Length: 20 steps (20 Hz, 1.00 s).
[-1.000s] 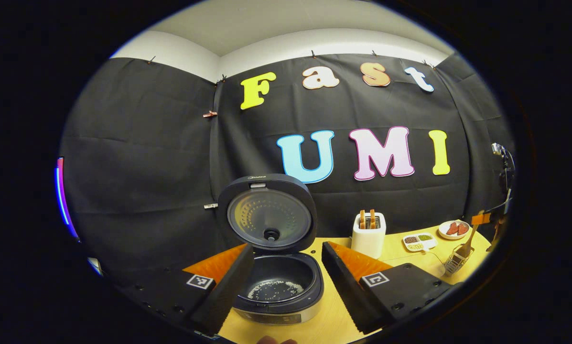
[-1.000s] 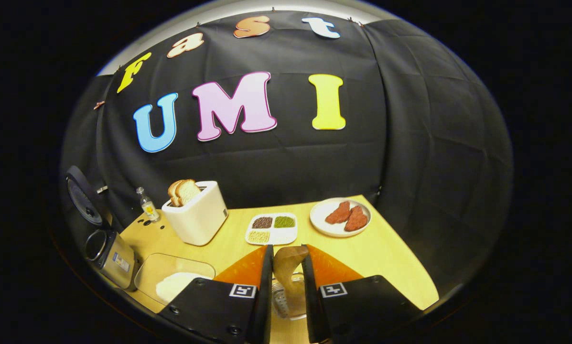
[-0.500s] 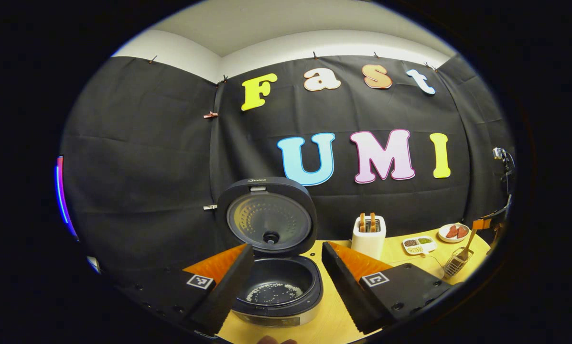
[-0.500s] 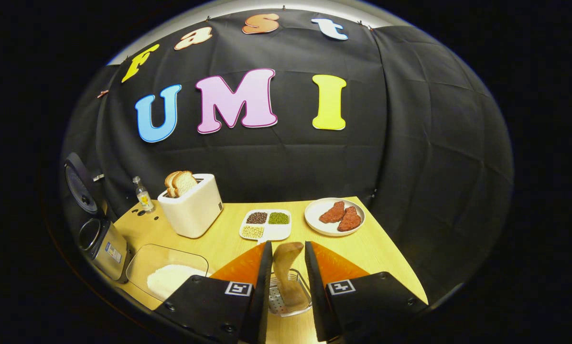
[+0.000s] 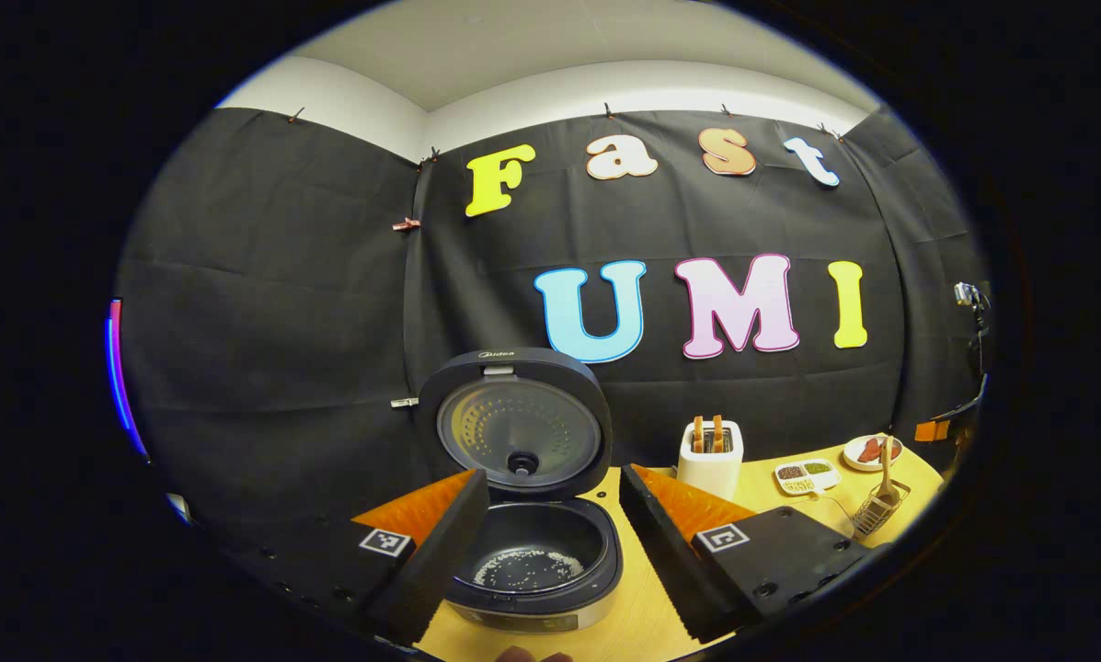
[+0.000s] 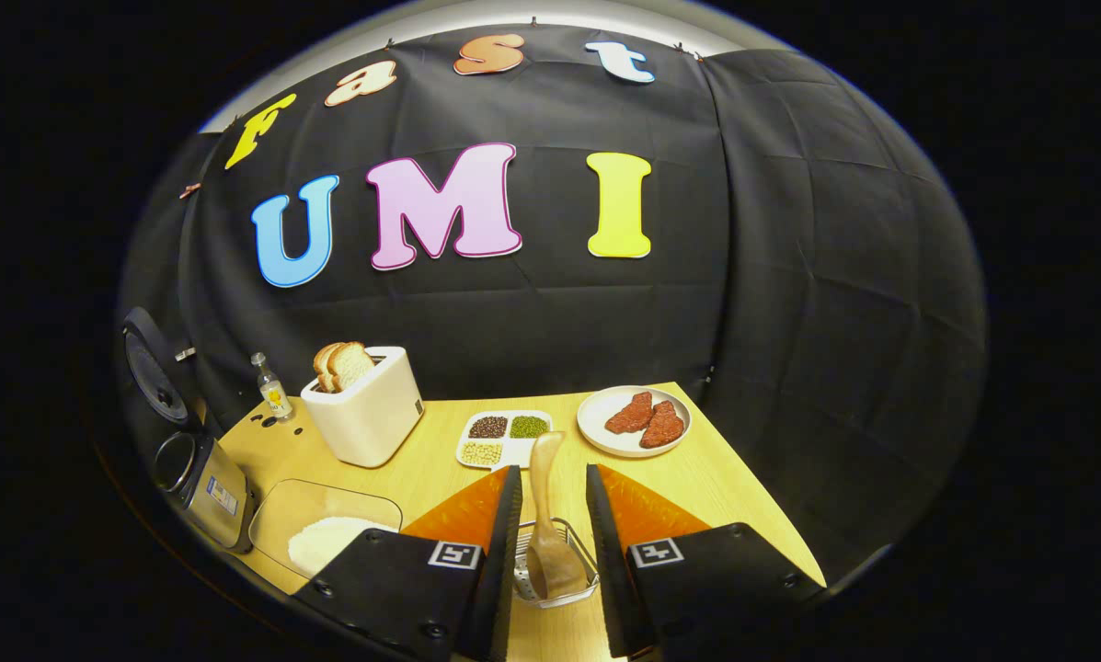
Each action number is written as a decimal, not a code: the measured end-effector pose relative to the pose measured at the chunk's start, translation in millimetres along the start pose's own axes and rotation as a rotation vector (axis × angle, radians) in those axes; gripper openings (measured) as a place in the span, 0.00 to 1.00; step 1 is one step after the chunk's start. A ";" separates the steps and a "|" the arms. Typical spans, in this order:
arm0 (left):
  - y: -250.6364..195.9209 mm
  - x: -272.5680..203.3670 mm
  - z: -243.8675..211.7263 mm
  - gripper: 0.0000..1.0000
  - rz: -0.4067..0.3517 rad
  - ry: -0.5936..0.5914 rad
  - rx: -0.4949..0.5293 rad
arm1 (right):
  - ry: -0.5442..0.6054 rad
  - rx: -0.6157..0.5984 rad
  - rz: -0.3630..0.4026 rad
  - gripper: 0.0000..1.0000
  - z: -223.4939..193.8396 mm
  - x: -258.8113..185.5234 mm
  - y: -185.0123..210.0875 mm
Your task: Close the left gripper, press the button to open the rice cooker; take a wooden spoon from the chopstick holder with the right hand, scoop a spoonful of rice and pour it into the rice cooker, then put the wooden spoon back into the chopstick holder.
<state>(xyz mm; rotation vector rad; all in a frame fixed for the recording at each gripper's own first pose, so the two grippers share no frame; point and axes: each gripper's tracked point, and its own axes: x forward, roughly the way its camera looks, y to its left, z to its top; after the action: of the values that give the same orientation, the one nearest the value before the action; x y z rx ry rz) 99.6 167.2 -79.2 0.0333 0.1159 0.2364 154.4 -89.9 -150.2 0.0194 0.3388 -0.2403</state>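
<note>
Left gripper (image 5: 550,542) held with its fingers spread wide and nothing between them, hovering just in front of the rice cooker (image 5: 532,561); cooker lid (image 5: 513,425) standing upright and open, a thin scatter of rice grains (image 5: 527,570) lying on the bottom of the dark inner pot; cooker resting at the left end of the wooden table (image 5: 642,607). Far to the right in the left gripper view, wooden spoon (image 5: 885,469) standing in the wire chopstick holder (image 5: 874,517), handle up. In the right gripper view, right gripper (image 6: 546,524) parted, fingers on either side of the wooden spoon (image 6: 544,515) but apart from it, gripping nothing; spoon leaning handle-up with its bowl down inside the chopstick holder (image 6: 555,575), itself between the fingers near the table's front edge. Clear tray of white rice (image 6: 329,542) to the left of that gripper, near the cooker (image 6: 196,473); white toaster (image 6: 364,414) with bread slices behind it; small bottle (image 6: 269,386) beside the toaster; divided dish of beans (image 6: 504,438) and a plate of meat pieces (image 6: 635,421) farther back.
</note>
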 end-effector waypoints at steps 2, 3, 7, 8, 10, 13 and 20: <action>-0.7 6.8 8.1 0.97 -0.010 -0.017 0.015 | -0.012 -0.005 0.010 0.44 3.7 -1.3 6.8; -1.9 11.0 12.9 0.97 -0.017 -0.027 0.022 | -0.015 -0.005 0.019 0.44 5.3 -3.8 10.2; -2.4 37.7 38.3 0.97 -0.045 -0.070 0.032 | -0.028 -0.011 0.049 0.44 11.7 -10.2 25.5; -1.6 46.9 47.1 0.96 -0.053 -0.084 0.042 | -0.032 -0.009 0.058 0.44 13.6 -11.3 29.6; -1.7 66.5 65.2 0.96 -0.077 -0.109 0.066 | -0.043 -0.008 0.071 0.44 17.3 -15.2 36.4; -3.5 95.4 89.6 0.89 -0.120 -0.142 0.086 | -0.060 -0.009 0.096 0.44 22.6 -21.0 48.5; 4.9 151.0 115.3 0.95 -0.131 -0.150 0.142 | -0.084 -0.053 0.139 0.44 29.5 -32.3 72.0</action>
<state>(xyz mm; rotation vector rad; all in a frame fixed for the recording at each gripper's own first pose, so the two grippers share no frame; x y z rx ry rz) 257.9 205.4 18.8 0.1834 -0.0147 0.0936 151.5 -14.3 -113.2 -0.0189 0.2589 -0.0942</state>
